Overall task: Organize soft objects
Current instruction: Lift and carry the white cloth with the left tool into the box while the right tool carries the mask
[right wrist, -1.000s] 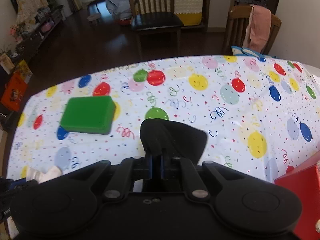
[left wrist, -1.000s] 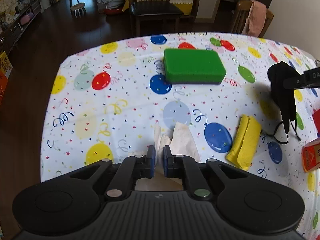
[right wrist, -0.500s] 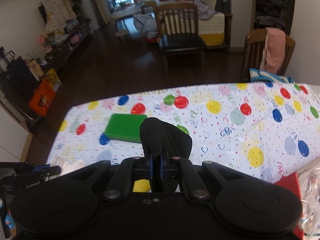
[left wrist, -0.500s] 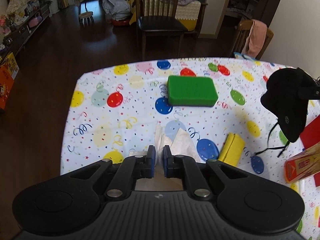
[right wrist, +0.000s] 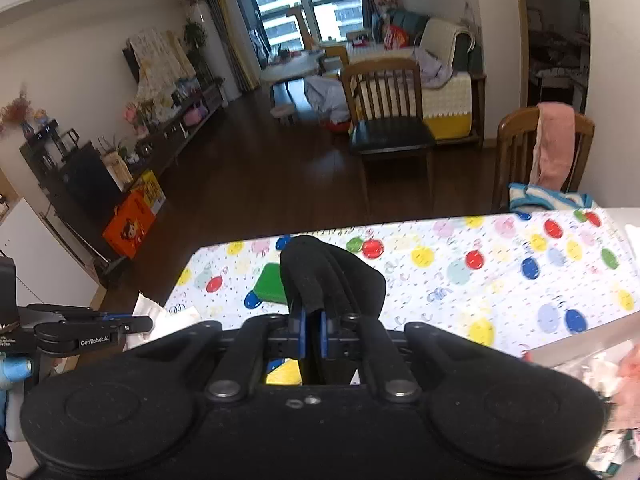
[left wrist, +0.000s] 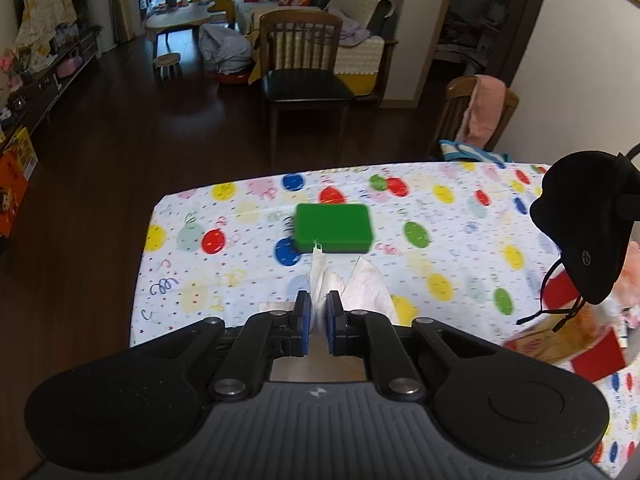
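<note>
Holding a white tissue (left wrist: 320, 276) pinched in the left hand-held gripper (left wrist: 317, 316) and a black mask (right wrist: 328, 280) in the right hand-held gripper (right wrist: 313, 330), above the tabletop's (left wrist: 440, 280) near edge, green sponge (left wrist: 334, 227) ahead.

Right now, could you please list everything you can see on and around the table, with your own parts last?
tablecloth: one, white with coloured balloons, covering the table
green sponge block: one, green, lying on the cloth towards the far edge
white tissue: one, white, pinched in the left tool, lifted off the cloth
black face mask: one, black, hanging from the right tool with its ear loops dangling
yellow cloth: one, yellow, on the cloth, mostly hidden behind the tissue
red boxes: at least two, red and orange, blurred, near right of the table
wooden chairs: two, brown, beyond the table; one carries a pink towel
left tool: shut on the tissue
right tool: shut on the mask
</note>
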A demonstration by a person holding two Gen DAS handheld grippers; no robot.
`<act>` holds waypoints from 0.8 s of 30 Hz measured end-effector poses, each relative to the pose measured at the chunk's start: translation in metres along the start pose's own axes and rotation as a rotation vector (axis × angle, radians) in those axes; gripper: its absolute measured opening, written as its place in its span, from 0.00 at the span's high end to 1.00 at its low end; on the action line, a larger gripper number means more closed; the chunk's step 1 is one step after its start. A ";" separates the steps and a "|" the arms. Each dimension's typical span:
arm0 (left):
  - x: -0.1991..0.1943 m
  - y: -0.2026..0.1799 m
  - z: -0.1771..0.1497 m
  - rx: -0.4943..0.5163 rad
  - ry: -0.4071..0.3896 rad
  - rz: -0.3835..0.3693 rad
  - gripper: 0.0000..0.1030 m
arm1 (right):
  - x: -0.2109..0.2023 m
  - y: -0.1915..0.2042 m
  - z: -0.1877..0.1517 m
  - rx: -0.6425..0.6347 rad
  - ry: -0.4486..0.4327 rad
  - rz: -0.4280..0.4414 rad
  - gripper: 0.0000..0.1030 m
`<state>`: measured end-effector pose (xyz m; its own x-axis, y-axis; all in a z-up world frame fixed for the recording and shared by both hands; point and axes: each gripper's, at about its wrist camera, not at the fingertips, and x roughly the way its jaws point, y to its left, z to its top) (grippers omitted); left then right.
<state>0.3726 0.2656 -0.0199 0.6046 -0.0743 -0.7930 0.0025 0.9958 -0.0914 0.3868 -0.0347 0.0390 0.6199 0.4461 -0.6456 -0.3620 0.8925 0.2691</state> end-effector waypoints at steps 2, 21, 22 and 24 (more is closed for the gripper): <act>-0.011 -0.013 0.002 0.013 -0.006 -0.004 0.92 | -0.016 -0.007 0.000 -0.014 -0.019 -0.002 0.95; -0.080 -0.169 0.017 0.151 -0.081 -0.082 0.92 | -0.137 -0.133 -0.021 0.024 -0.107 -0.050 0.95; -0.080 -0.180 0.017 0.162 -0.082 -0.087 0.92 | -0.140 -0.142 -0.024 0.033 -0.106 -0.056 0.95; -0.081 -0.202 0.017 0.180 -0.084 -0.099 0.92 | -0.145 -0.160 -0.028 0.049 -0.105 -0.064 0.95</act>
<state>0.3363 0.0709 0.0731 0.6587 -0.1749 -0.7318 0.2023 0.9780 -0.0516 0.3350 -0.2444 0.0696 0.7110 0.3903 -0.5850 -0.2861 0.9204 0.2663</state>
